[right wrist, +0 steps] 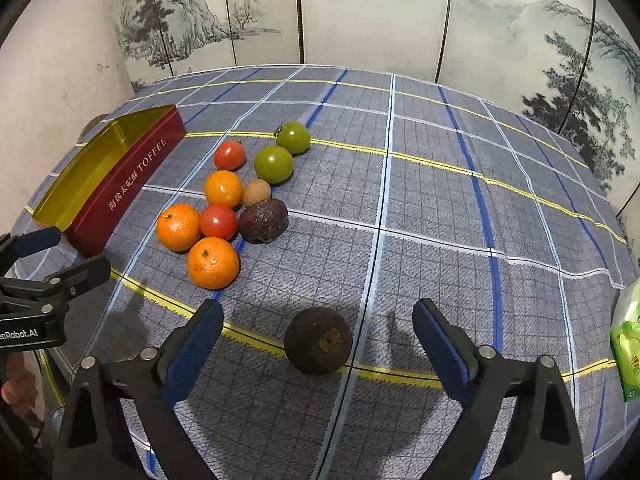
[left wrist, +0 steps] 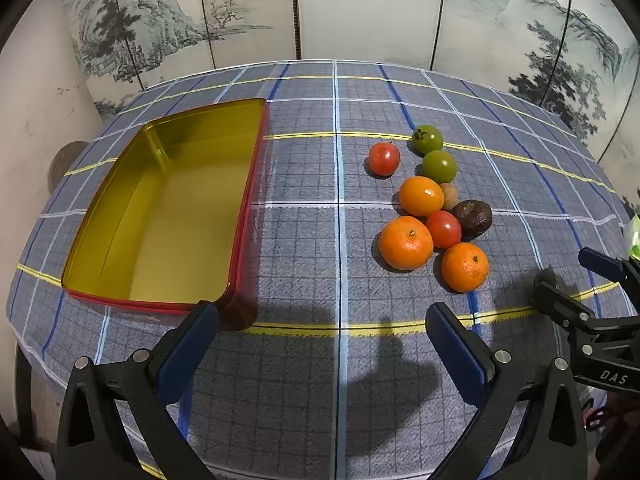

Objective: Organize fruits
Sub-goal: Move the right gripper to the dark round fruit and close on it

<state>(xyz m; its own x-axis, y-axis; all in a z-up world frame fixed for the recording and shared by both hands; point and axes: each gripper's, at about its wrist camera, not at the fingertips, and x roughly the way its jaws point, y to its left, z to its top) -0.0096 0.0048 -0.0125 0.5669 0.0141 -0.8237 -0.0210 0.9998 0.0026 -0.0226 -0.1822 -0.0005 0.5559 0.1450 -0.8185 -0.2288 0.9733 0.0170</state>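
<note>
Tin (left wrist: pixel 168 208) sits empty beside the fruit cluster (left wrist: pixel 432 208), ready to fill. Your right gripper (right wrist: pixel 318 344) straddles a dark round fruit (right wrist: pixel 319 340), possibly passionfruit, jaws spread clear of it; your left gripper (left wrist: pixel 322 330) hangs spread over bare cloth.

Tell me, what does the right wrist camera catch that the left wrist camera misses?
Only the right wrist view shows the dark round fruit lying between the open right gripper fingers, untouched, the TOFFEE lettering on the tin's red side, and a green packet. Only the left wrist view shows the tin's bare gold inside and the open left gripper from behind. Both show the fruit cluster on the checked cloth.
</note>
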